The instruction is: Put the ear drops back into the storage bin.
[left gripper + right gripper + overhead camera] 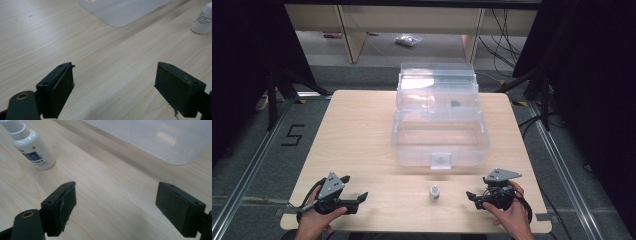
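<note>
Left gripper [354,187], near the desk's [357,130] front-left corner: held in the person's left hand [314,220], jaws spread wide, nothing between them.

Small white bottle [434,192], upright near the front edge at mid-desk, between the two grippers and apart from both. The right gripper view showed a blue label panel with a small red mark on the bottle [33,148]; the left gripper view showed lines of print on it [203,20]; neither was legible.

Clear plastic box [439,132], lid raised, stood behind the bottle toward the far edge.

Right gripper [472,196], near the front-right corner: held in the right hand [512,215], jaws spread, empty.

Floor left of the desk: a marking reading "5" [292,135], seen from the high view.
</note>
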A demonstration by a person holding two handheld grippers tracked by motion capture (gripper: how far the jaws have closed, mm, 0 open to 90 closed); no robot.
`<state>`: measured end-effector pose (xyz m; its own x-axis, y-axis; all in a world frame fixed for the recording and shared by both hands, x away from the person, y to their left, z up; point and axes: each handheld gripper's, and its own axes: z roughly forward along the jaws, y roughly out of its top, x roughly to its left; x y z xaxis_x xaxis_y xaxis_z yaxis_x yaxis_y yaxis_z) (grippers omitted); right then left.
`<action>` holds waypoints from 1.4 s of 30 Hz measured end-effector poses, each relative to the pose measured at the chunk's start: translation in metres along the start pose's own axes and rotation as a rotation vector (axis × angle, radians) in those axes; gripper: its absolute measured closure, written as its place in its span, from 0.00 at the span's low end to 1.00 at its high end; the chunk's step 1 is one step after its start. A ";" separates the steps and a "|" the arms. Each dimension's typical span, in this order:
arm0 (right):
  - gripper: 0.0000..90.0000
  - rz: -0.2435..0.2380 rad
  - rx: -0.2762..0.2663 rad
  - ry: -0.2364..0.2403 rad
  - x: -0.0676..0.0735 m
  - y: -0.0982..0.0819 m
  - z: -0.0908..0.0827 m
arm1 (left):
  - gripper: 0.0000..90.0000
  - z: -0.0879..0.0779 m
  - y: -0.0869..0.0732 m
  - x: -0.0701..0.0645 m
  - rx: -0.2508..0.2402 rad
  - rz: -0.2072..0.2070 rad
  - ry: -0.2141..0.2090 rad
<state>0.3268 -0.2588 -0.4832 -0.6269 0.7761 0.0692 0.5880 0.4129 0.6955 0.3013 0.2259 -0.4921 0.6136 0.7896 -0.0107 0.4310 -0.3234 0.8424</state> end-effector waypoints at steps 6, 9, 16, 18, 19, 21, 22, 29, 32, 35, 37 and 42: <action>0.20 0.000 0.008 -0.002 0.000 0.001 0.000 | 0.17 0.000 0.000 0.000 0.000 0.000 0.001; 0.20 0.005 0.004 -0.004 0.001 0.001 0.000 | 0.17 0.000 0.000 0.000 0.000 0.001 0.000; 0.20 -0.008 0.009 0.000 0.001 0.002 0.000 | 0.17 0.000 0.000 0.000 0.000 0.001 0.001; 0.20 -0.034 0.012 0.005 0.002 0.003 0.001 | 0.17 0.000 0.000 0.000 0.001 0.002 0.001; 0.20 -0.034 0.012 0.005 0.002 0.003 0.001 | 0.17 0.000 0.000 0.000 0.001 0.002 0.001; 0.19 -0.024 0.024 0.012 0.005 0.005 0.001 | 0.17 0.000 0.000 0.000 0.001 0.002 0.001; 0.19 -0.039 0.020 0.010 0.004 0.005 0.001 | 0.17 0.000 0.000 0.000 0.002 0.002 0.001; 0.19 -0.035 0.031 0.019 0.006 0.006 0.001 | 0.17 0.000 0.000 0.000 0.002 -0.001 0.002; 0.19 -0.043 0.029 0.020 0.007 0.007 0.002 | 0.17 0.000 0.000 0.000 0.003 -0.001 0.002; 0.19 -0.053 0.026 0.023 0.009 0.008 0.002 | 0.17 0.000 0.000 0.000 0.002 -0.003 0.001; 0.19 -0.037 0.038 0.028 0.011 0.009 0.001 | 0.17 0.000 0.000 0.000 0.006 0.001 0.003; 0.19 -0.076 0.034 0.030 0.012 0.011 0.004 | 0.17 0.000 0.000 0.000 0.011 0.002 0.005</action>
<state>0.3279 -0.2435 -0.4773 -0.6850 0.7275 0.0391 0.5548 0.4861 0.6752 0.3015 0.2262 -0.4917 0.6111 0.7915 -0.0064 0.4368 -0.3304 0.8367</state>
